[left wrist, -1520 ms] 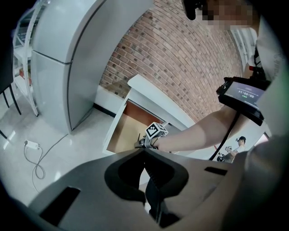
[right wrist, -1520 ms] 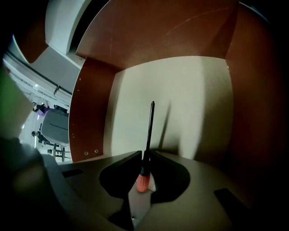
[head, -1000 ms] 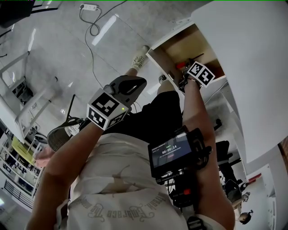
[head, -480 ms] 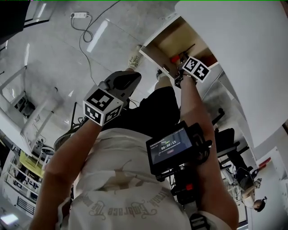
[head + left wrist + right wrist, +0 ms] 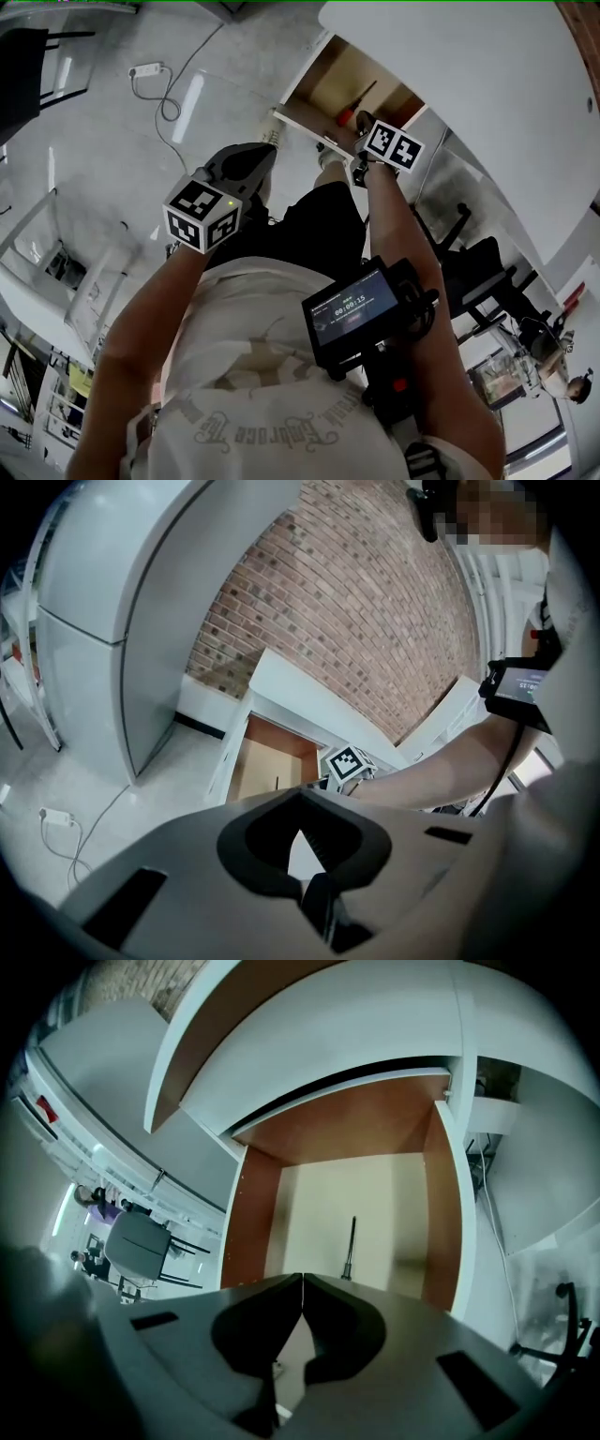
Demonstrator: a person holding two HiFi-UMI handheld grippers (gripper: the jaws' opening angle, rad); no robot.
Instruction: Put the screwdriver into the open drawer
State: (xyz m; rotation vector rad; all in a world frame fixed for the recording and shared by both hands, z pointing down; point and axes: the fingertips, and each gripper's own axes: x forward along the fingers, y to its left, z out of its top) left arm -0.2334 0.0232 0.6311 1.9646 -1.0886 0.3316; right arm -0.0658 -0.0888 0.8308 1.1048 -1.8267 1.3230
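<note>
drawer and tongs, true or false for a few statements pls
1. The drawer is open. True.
2. The screwdriver is held in the right tongs. False: it lies on the drawer floor; the right tongs have just closed, with nothing between them.
3. The left tongs reach into the drawer. False: they hang outside it, off to its left in the head view.
4. The screwdriver has a red handle. True, as the head view shows.
5. A screen is strapped to the right forearm. True.
</note>
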